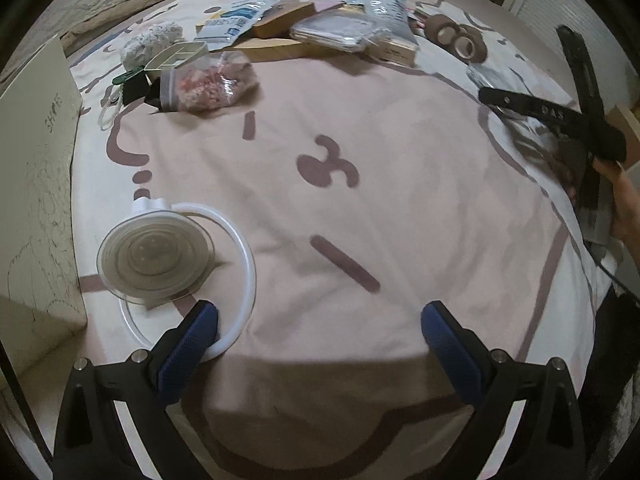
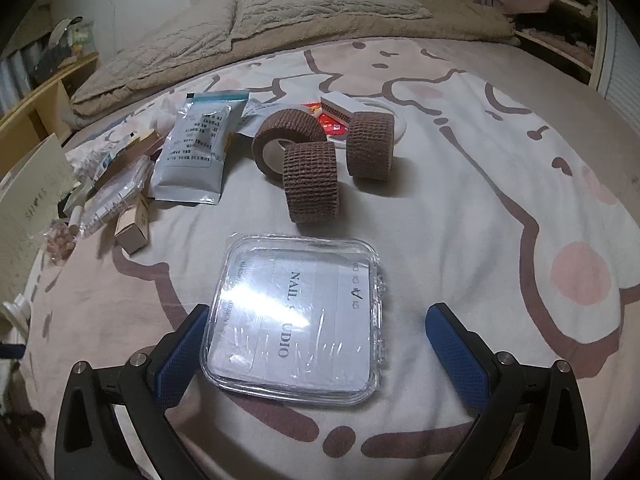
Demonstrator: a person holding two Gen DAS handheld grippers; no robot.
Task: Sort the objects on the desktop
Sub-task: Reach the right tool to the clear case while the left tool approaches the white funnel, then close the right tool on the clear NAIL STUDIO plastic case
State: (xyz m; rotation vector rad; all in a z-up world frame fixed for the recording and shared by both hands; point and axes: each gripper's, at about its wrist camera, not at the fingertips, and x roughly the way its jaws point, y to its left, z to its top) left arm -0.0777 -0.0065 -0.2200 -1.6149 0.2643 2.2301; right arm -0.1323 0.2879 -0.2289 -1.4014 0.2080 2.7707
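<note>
Nail box (image 2: 294, 320) btwn right jaws; suction cup (image 1: 154, 258) left view only.

The left claw (image 1: 320, 320), black with blue bumpy pads, is held wide open, and nothing is gripped between its two fingers (image 1: 192, 344). The right claw (image 2: 316, 328), made the same way, is also held wide open. In the left wrist view, the right claw (image 1: 560, 116) is seen far off at the right edge, held by the person's bare hand (image 1: 624, 204).
</note>
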